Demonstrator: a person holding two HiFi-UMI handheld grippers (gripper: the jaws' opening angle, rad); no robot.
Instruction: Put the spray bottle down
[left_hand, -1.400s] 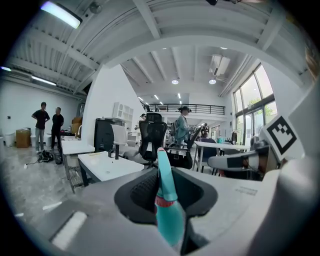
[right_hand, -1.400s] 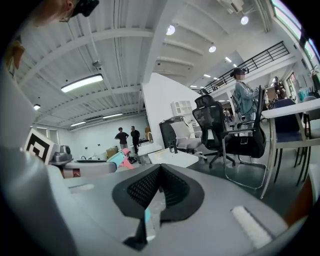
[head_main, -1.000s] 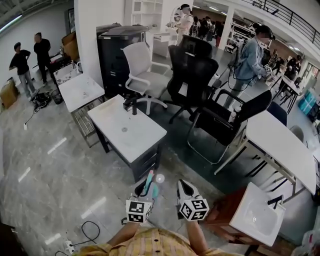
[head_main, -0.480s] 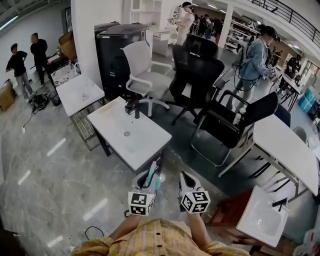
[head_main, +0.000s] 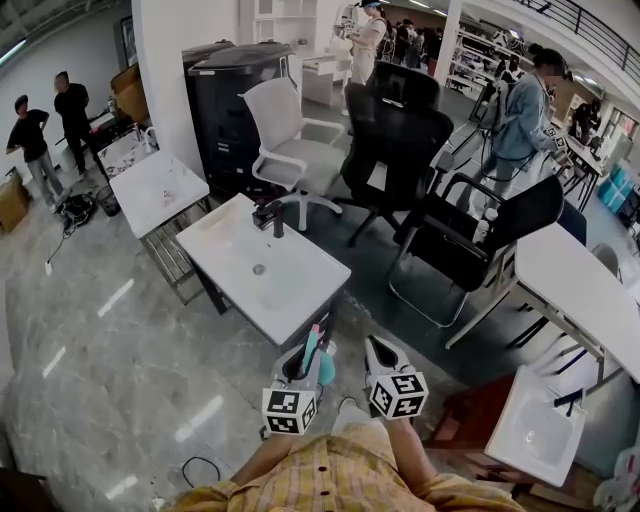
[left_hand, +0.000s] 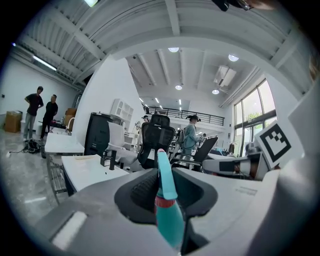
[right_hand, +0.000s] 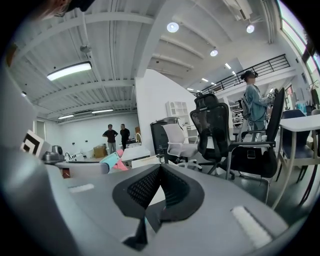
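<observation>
I have the left hand-held gripper (head_main: 301, 362) clenched on the spray bottle (left_hand: 168, 202). In the left gripper view the teal bottle stands upright between the pads, with a red band round it and its thin teal top rising past the jaw tips. The bottle is in the air, low and near me, just short of the near corner of the white surface (head_main: 292, 292), and it touches nothing but the pads.

The right hand-held gripper (right_hand: 160, 172) is just to the right of the left one, level with it and apart from the bottle. Its pads meet at the tips with nothing between them.

On the far end of the surface stands a small black fixture (head_main: 268, 215). Beyond it are a white chair (head_main: 283, 128) and a black chair (head_main: 402, 140). Two people (head_main: 45, 135) stand far off to the left on the grey floor (head_main: 90, 340).
</observation>
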